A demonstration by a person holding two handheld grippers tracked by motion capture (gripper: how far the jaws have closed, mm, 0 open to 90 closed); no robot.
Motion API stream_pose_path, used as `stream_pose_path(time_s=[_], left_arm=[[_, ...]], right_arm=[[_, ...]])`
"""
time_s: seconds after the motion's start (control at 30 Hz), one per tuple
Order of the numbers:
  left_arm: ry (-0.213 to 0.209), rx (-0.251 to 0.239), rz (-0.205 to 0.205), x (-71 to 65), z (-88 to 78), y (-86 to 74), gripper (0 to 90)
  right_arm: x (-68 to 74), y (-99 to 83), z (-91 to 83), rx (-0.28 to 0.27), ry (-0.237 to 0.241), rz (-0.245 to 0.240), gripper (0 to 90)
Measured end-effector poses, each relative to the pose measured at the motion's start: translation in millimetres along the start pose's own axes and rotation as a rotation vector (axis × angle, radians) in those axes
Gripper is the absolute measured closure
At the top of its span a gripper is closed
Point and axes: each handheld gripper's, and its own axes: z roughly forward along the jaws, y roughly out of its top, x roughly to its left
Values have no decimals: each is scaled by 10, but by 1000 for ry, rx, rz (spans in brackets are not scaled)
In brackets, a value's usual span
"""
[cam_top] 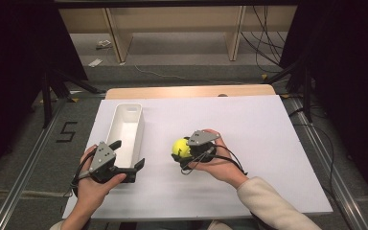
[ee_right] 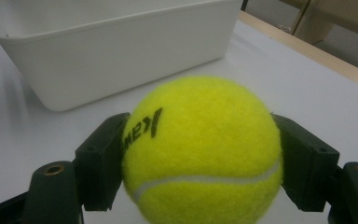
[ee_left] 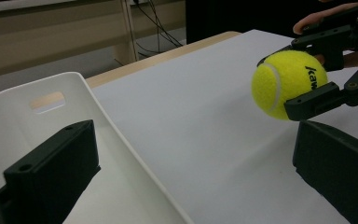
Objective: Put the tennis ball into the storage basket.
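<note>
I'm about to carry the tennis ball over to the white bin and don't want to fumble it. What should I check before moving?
1. Right tongs shut on the tennis ball, a jaw on each side: ok.
2. White bin upright, mouth open: ok.
3. Left tongs open astride the bin's near end wall, one jaw inside, one outside: ok.
4. Path across the white sheet between ball and bin free of things: ok.
5. Ball lifted off the sheet: cannot tell.

Even overhead light, bright white table sheet [cam_top: 249,124], dark surroundings, soft shadows, slightly blurred close-ups
</note>
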Motion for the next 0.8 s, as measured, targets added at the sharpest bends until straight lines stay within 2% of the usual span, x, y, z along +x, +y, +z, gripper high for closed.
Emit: stream_pose_path(time_s=[0.8], left_arm=[[2,-2,-1,1,-2,2,0]], right_arm=[[-13,95,33,-22,-1,1,265]])
